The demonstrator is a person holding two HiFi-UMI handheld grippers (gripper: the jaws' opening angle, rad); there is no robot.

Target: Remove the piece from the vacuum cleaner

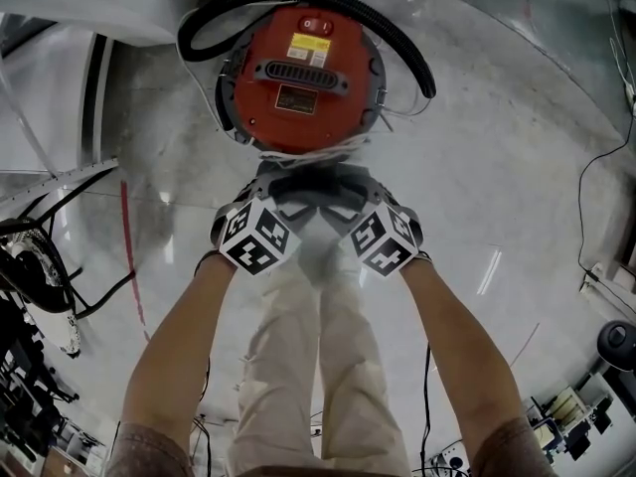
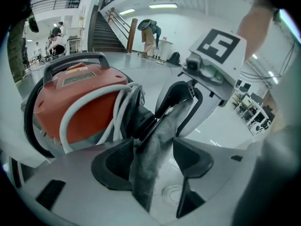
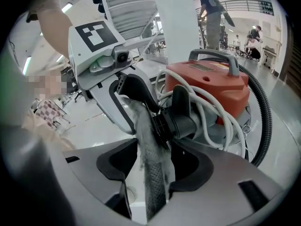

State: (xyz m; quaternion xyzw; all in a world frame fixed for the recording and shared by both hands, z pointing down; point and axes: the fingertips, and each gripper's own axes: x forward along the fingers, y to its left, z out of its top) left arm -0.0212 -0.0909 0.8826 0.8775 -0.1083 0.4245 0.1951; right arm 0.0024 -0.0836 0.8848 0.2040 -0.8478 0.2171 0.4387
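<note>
Piece: a grey, dusty, mesh-textured piece [image 2: 145, 182] hangs limp from the black port on the near side of the vacuum cleaner [image 1: 298, 78].
Left gripper [image 2: 156, 158]: jaws parted, piece between them, leaning on one pad.
Right gripper [image 3: 156, 161]: jaws parted around the same piece, not clamped.
Floor [image 1: 497, 167]: pale grey, polished, mirroring ceiling lights.
Room: wide hall, with stairs [image 2: 101, 32] and people far off.
Vacuum body: round red drum, ribbed black hose [image 1: 402, 43], coiled white cable [image 2: 89, 102].

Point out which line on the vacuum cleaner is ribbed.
The black hose, looping round the far side; the white cord wound at the near side is smooth.
</note>
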